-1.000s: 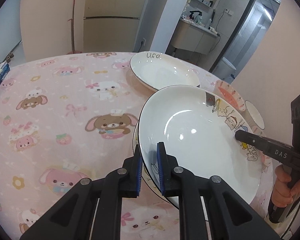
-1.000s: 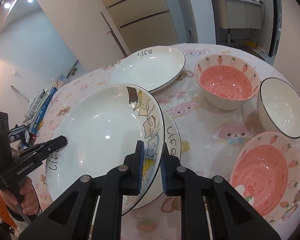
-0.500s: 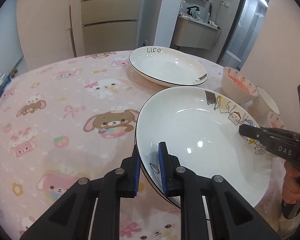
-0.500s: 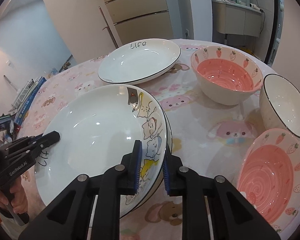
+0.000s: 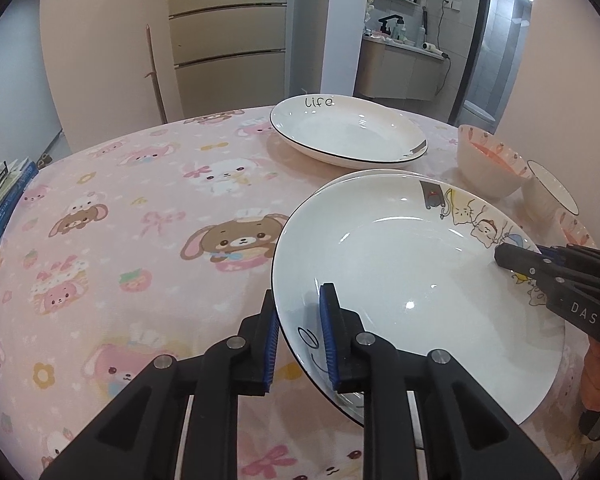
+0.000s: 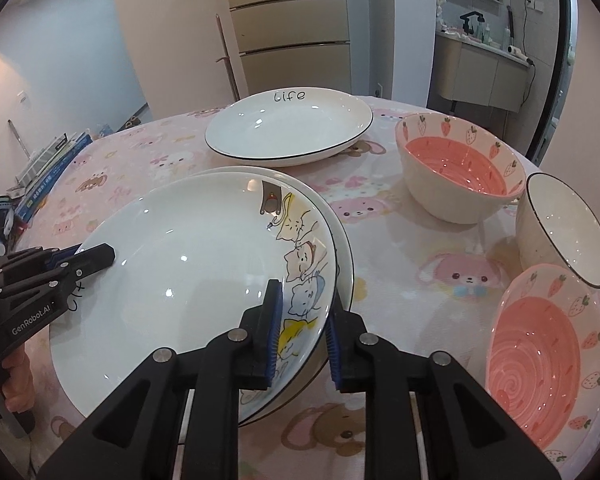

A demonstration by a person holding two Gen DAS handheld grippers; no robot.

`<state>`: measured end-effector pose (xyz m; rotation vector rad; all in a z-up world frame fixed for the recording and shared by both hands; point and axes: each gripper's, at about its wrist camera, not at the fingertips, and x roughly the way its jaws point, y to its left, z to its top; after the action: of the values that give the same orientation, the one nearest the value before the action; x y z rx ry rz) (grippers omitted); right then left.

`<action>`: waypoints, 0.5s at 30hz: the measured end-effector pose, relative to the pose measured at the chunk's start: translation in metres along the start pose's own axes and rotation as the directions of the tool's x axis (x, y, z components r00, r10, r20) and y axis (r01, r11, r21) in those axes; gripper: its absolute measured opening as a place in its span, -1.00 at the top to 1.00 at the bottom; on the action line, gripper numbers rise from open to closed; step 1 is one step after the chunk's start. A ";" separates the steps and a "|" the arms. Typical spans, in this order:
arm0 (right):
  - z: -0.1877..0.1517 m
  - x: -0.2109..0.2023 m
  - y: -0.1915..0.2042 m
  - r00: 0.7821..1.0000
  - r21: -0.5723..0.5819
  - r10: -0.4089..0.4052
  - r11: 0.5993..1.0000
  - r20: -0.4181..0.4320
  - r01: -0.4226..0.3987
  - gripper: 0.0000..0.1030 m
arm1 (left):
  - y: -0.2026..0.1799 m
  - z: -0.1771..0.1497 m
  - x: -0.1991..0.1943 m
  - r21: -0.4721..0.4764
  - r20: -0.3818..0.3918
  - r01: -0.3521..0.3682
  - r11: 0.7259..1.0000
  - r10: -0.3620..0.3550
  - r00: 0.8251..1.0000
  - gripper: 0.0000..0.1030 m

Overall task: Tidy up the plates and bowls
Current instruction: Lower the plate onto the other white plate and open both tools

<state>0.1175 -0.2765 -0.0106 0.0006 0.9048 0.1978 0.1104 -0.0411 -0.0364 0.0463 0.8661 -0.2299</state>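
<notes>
A white plate with cartoon cats (image 5: 400,264) (image 6: 188,276) rests nested on a second white plate (image 6: 342,248) on the pink tablecloth. My left gripper (image 5: 300,340) straddles its near-left rim, jaws slightly parted around the rim. My right gripper (image 6: 302,336) straddles the opposite rim by the cats, jaws also slightly parted. Another white plate marked "Life" (image 5: 348,132) (image 6: 288,126) lies farther back. Each gripper shows in the other's view.
A strawberry-pattern pink bowl (image 6: 456,172) and a white black-rimmed bowl (image 6: 560,228) stand at the right, with a shallow pink bowl (image 6: 540,356) nearer. Books (image 5: 0,200) lie off the table's left edge. The tablecloth (image 5: 140,220) spreads to the left.
The cat plate was lowered from a tilted, lifted pose onto the plate beneath it. Both grippers' jaws have widened slightly around its rim.
</notes>
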 end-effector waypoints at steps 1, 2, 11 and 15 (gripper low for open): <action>-0.001 -0.001 0.001 1.000 -0.003 -0.003 1.000 0.006 0.003 0.63 | -0.001 -0.001 -0.001 0.003 0.005 -0.006 1.000 0.006 1.000 0.57; -0.002 -0.001 0.001 1.000 -0.006 -0.004 1.000 0.011 0.004 0.62 | -0.002 -0.001 -0.001 0.004 0.010 -0.015 1.000 0.015 1.000 0.57; -0.004 -0.004 -0.002 1.000 -0.003 0.023 1.000 0.012 -0.023 0.61 | -0.006 -0.002 -0.004 0.003 0.024 -0.055 0.998 0.055 0.998 0.56; -0.004 -0.009 -0.001 1.000 -0.017 -0.003 1.000 0.016 0.003 0.62 | -0.016 -0.005 -0.008 0.046 0.009 -0.092 0.995 0.092 0.996 0.56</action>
<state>0.1085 -0.2791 -0.0061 -0.0150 0.8870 0.2021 0.0985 -0.0542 -0.0323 0.1280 0.8495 -0.1633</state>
